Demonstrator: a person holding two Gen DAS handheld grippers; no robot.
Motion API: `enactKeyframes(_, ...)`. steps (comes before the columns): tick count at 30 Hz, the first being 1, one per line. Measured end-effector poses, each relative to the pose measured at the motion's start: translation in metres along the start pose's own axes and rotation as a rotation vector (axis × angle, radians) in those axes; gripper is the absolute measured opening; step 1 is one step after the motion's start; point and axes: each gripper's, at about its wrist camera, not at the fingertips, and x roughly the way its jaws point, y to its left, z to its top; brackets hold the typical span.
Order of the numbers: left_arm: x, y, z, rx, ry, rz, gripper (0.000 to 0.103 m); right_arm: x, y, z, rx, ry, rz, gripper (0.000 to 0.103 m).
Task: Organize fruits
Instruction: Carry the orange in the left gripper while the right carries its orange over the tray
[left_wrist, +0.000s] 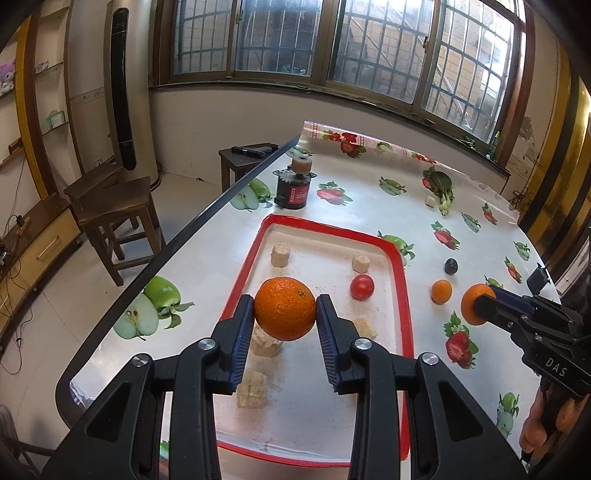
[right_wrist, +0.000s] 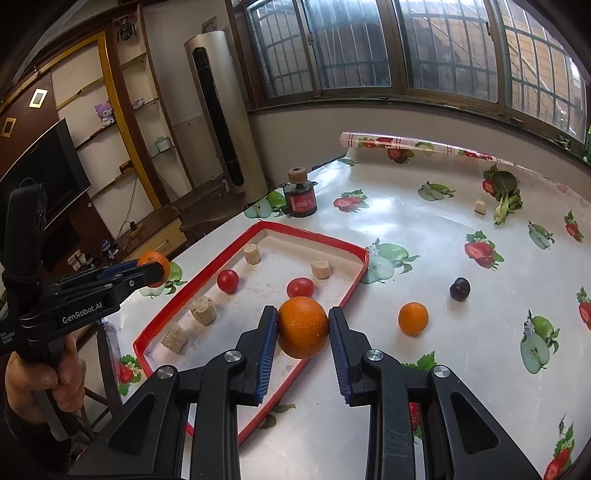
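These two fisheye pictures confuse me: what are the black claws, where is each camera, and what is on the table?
No robot arm here: a person holds a two-finger clamp in each hand, with a camera on each looking along its fingers. In the left-hand view, the left gripper pinches an orange above the red-rimmed tray; at its right edge is the right gripper, with a second orange. In the tray lie two tomatoes and pale blocks. On the fruit-print tablecloth sit a small orange, a dark plum, a leafy vegetable and a small motor.
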Motion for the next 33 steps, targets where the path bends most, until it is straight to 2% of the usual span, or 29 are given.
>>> enactKeyframes(16,-0.01,0.014,-0.008,-0.02,-0.008,0.001,0.032,0.01,0.027,0.001,-0.028,0.003,0.033,0.029)
enactKeyframes(25,-0.006,0.006,-0.037,-0.002,0.039,-0.037,0.032,0.01,0.035,-0.014,-0.029,0.021,0.039,0.029)
enactKeyframes(33,0.005,-0.006,-0.06,0.008,0.093,-0.075,0.032,0.025,0.035,-0.024,-0.02,0.06,0.032,0.029)
